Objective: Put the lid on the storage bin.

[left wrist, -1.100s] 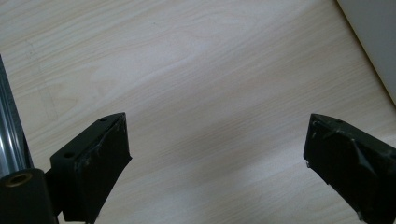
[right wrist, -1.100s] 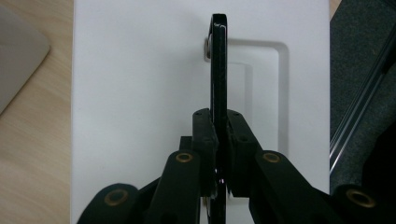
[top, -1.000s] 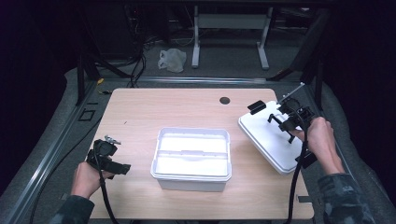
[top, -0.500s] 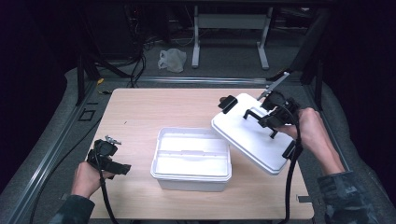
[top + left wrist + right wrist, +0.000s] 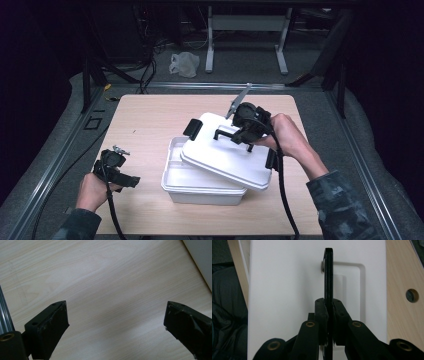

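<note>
Right claw [image 5: 328,322] clamped on lid handle [image 5: 328,275], seemingly above box [image 5: 200,186]

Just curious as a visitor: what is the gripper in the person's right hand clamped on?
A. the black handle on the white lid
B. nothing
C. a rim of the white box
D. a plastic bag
A: the right gripper pinches the black handle of the lid.

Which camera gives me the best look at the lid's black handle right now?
The right gripper view: the hand-held gripper is clamped on the handle, close and edge-on. The high view shows the handle small above the lid. The left gripper view faces the table.
</note>
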Demonstrator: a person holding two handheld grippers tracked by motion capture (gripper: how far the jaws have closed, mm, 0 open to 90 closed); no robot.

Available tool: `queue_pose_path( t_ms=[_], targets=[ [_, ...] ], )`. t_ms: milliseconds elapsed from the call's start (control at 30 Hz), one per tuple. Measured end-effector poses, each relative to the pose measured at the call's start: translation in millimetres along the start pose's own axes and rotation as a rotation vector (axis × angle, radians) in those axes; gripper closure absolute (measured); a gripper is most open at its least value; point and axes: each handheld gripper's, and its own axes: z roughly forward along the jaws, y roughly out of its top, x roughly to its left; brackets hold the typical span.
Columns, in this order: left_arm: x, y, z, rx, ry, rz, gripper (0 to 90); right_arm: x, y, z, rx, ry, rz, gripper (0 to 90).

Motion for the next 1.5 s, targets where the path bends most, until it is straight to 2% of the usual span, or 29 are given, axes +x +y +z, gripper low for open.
queue_pose_path(
  t_ms=[33, 67, 167, 200, 233, 267, 433, 600, 767, 1167, 1233, 1267, 1333, 1367, 1400, 1433, 1467, 1500],
  targets=[
    [0.0, -0.1, 0.2, 0.001, 0.000, -0.003, 5.1, 2.8, 7.6, 7.9, 0.000, 0.021, -0.027, 85.2],
    [0.5, -0.2, 0.3, 0.003, 0.001, -0.001, 5.1, 2.8, 7.6, 7.9, 0.000, 0.021, -0.027, 85.2],
    [1.4, -0.9, 1.1, 0.005, 0.000, -0.003, 4.9, 6.0, 17.2, 19.6, 0.005, 0.062, -0.071, 85.3],
    [2.0, -0.9, 1.6, 0.009, -0.001, 0.001, 4.7, 7.8, 22.5, 26.8, 0.013, 0.088, -0.103, 85.2],
    [2.0, -0.9, 1.6, 0.009, -0.001, 0.001, 4.7, 7.8, 22.5, 26.8, 0.013, 0.088, -0.103, 85.2],
    [2.2, -0.7, 2.0, 0.010, 0.000, 0.005, 4.6, 9.5, 27.4, 33.0, 0.020, 0.108, -0.133, 85.2],
    [2.2, -0.2, 2.4, 0.012, -0.002, 0.008, 4.5, 13.9, 36.2, 43.6, 0.041, 0.134, -0.180, 85.2],
    [2.3, 0.3, 3.7, 0.017, -0.006, 0.007, 4.4, 20.9, 44.3, 51.4, 0.056, 0.140, -0.227, 85.2],
    [2.2, 0.3, 4.2, 0.019, -0.005, 0.008, 4.4, 25.0, 50.8, 60.1, 0.094, 0.118, -0.255, 85.1],
    [0.9, 0.8, 4.7, 0.018, -0.009, 0.012, 4.3, 30.2, 49.6, 72.9, 0.106, 0.119, -0.258, 84.5],
    [0.9, 0.7, 4.8, 0.018, -0.010, 0.012, 4.3, 29.7, 48.5, 71.7, 0.103, 0.116, -0.251, 81.3],
    [1.3, 0.4, 4.7, 0.018, -0.011, 0.013, 4.3, 30.3, 45.9, 66.9, 0.080, 0.114, -0.232, 70.9],
    [1.6, 0.3, 4.6, 0.020, -0.009, 0.013, 4.2, 30.0, 44.8, 64.3, 0.075, 0.112, -0.227, 67.8],
    [1.8, 0.2, 4.7, 0.021, -0.007, 0.012, 4.2, 30.4, 42.0, 59.8, 0.063, 0.109, -0.215, 63.7],
    [1.7, 0.1, 4.7, 0.020, -0.008, 0.011, 4.2, 30.1, 36.8, 52.6, 0.051, 0.098, -0.197, 52.8],
    [1.7, 0.1, 4.7, 0.020, -0.008, 0.011, 4.2, 30.1, 36.8, 52.6, 0.051, 0.098, -0.197, 52.8],
    [1.6, 0.1, 4.6, 0.020, -0.008, 0.012, 4.2, 29.7, 28.2, 42.8, 0.044, 0.089, -0.171, 43.2],
    [1.5, 0.0, 4.5, 0.020, -0.009, 0.013, 4.2, 29.7, 28.2, 42.8, 0.044, 0.089, -0.171, 43.2]
  ],
)
